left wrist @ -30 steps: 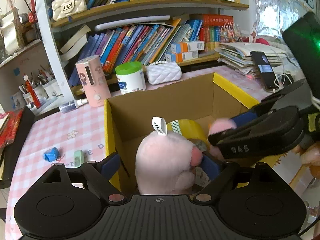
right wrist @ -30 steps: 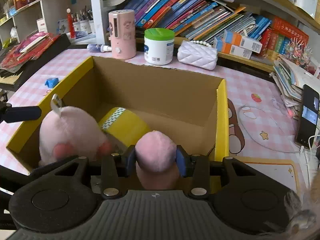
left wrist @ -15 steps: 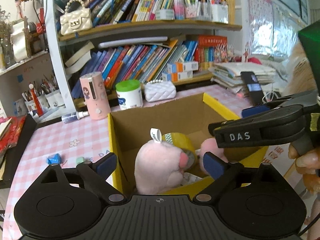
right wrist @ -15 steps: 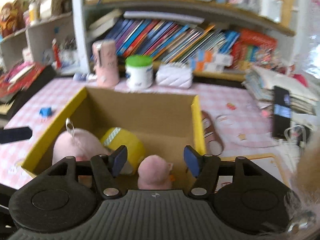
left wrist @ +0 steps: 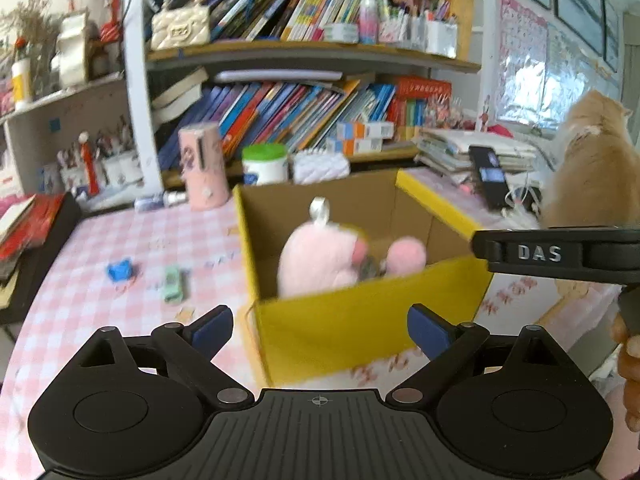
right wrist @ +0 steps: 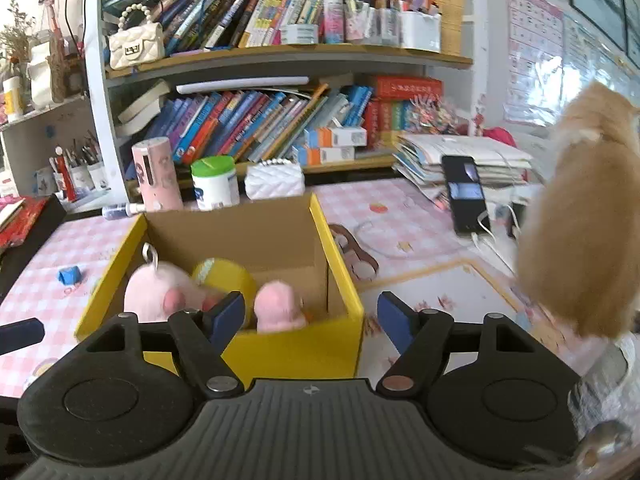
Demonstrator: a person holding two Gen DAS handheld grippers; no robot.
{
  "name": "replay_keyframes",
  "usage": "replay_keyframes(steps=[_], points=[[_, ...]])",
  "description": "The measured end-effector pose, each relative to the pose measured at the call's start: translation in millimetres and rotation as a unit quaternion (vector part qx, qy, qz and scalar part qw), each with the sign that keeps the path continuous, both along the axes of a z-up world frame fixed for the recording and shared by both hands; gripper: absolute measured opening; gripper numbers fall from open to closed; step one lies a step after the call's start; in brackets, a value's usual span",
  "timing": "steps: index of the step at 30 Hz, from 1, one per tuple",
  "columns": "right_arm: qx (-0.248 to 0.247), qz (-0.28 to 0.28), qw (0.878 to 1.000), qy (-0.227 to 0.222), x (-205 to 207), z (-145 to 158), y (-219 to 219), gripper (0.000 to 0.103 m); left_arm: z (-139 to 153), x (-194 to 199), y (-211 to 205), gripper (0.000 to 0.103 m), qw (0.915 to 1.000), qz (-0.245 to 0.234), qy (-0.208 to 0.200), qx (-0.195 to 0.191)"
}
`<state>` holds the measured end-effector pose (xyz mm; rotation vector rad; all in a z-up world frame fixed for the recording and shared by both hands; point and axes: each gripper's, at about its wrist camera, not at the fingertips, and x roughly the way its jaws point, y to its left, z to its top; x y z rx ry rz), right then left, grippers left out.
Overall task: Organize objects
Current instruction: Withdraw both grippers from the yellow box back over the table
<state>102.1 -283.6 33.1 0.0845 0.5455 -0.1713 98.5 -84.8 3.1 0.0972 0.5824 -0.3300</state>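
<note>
A yellow cardboard box (left wrist: 360, 320) (right wrist: 304, 344) stands on the pink checked table. Inside lie a large pink plush (left wrist: 316, 260) (right wrist: 160, 292), a small pink plush (left wrist: 406, 254) (right wrist: 276, 306) and a yellow tape roll (right wrist: 226, 276). My left gripper (left wrist: 320, 326) is open and empty, back from the box's near wall. My right gripper (right wrist: 310, 314) is open and empty, above the box's near right corner; it also shows in the left wrist view (left wrist: 556, 254).
A blue toy (left wrist: 119, 270) (right wrist: 70, 275) and a green eraser (left wrist: 173, 282) lie left of the box. A pink cylinder (right wrist: 156, 174), green-lidded jar (right wrist: 214, 182) and white purse (right wrist: 274, 178) stand behind it. A phone (right wrist: 464, 194) and an orange cat (right wrist: 580, 216) are at right.
Both grippers opened, let go of the two pink plushes inside the box, and pulled up and back out of it. The plushes stay in the box.
</note>
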Motion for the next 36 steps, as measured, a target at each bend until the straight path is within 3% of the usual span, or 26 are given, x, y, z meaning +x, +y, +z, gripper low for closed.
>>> replay_keyframes(steps=[7, 15, 36], points=[[0.0, -0.003, 0.999, 0.039, -31.2, -21.0, 34.7, 0.076, -22.4, -24.4, 33.3, 0.096, 0.9978, 0.02, 0.057, 0.026], [0.022, 0.047, 0.995, 0.09, -50.3, -36.8, 91.1, 0.079, -27.1, -50.0, 79.4, 0.096, 0.9947, 0.052, 0.078, 0.044], [0.029, 0.143, 0.986, 0.08, -82.8, -33.1, 211.5, 0.081, -15.6, -104.2, 183.3, 0.096, 0.9888, 0.131, 0.055, 0.046]])
